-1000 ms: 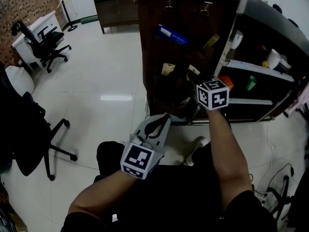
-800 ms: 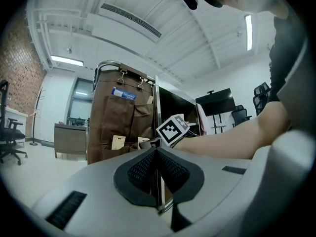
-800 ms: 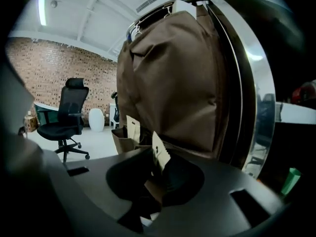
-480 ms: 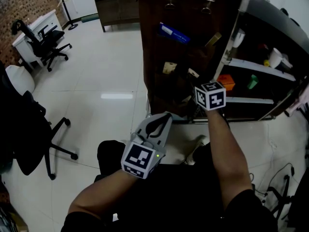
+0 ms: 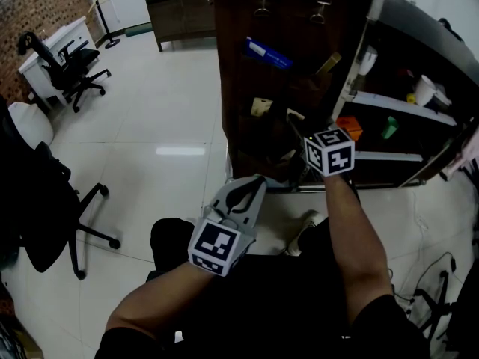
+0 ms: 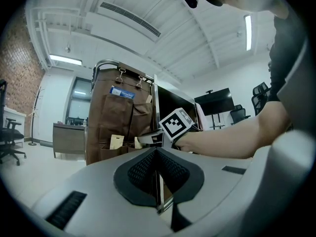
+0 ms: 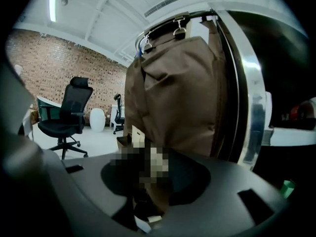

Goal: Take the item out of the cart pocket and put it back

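Observation:
A brown fabric pocket organiser [image 5: 281, 81] hangs on the side of the cart [image 5: 374, 21]. A small pale item [image 5: 294, 114] pokes out of a middle pocket. My right gripper [image 5: 305, 134], under its marker cube, reaches to that pocket from below; its jaws are opening. In the right gripper view the right gripper [image 7: 150, 169] faces the brown fabric [image 7: 182, 98], with a pale thing between the parted jaws, partly under a mosaic patch. My left gripper [image 5: 241, 193] hangs back over the person's lap; in its own view the left gripper [image 6: 157, 154] is shut and holds nothing.
Other pockets hold a blue pack [image 5: 267, 53] and a tan card [image 5: 260, 107]. The cart's shelves [image 5: 397, 107] at right carry an orange box [image 5: 349, 128], a green item [image 5: 388, 128] and a white cup [image 5: 424, 90]. Office chairs [image 5: 71, 66] stand on the tiled floor at left.
The right gripper's cube has shifted slightly down and right from the pocket, and the pale item now leans a little further left. The left gripper has stayed in place.

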The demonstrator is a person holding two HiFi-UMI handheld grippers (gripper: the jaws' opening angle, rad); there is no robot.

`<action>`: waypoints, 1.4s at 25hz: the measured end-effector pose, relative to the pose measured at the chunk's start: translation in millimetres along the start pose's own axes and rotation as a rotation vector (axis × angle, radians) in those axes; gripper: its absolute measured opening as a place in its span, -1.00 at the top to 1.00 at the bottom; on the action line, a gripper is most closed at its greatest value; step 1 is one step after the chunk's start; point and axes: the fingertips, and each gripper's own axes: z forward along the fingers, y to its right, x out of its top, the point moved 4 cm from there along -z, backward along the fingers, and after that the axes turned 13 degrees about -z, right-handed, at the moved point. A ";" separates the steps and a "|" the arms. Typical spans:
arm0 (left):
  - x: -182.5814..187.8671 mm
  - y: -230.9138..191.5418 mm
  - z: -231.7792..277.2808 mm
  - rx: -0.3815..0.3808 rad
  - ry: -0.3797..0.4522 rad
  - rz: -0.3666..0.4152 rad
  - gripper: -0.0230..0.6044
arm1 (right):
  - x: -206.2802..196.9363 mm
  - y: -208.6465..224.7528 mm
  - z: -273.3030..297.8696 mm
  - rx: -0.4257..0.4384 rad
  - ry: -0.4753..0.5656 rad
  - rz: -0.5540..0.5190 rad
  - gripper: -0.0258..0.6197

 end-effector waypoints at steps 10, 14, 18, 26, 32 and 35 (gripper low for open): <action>0.9 3.0 -1.8 -0.005 0.000 0.004 0.93 | 52.8 -43.5 -100.6 0.095 0.252 0.145 0.91; 1.5 3.3 -2.1 -0.003 0.003 0.007 0.93 | 75.3 -60.1 -145.8 0.102 0.349 0.189 0.91; 1.8 4.8 -2.7 -0.004 0.007 0.006 0.93 | 75.7 -77.7 -175.6 0.113 0.375 0.224 0.91; 3.4 6.0 -3.4 -0.007 0.016 0.004 0.93 | 31.0 -115.1 -173.1 0.162 0.260 0.233 0.91; 3.6 4.3 -4.0 -0.006 0.021 0.004 0.93 | 12.1 -128.9 -161.4 0.193 0.209 0.242 0.91; 3.6 4.5 -3.1 -0.005 0.021 0.003 0.93 | 12.1 -128.2 -160.7 0.194 0.210 0.239 0.91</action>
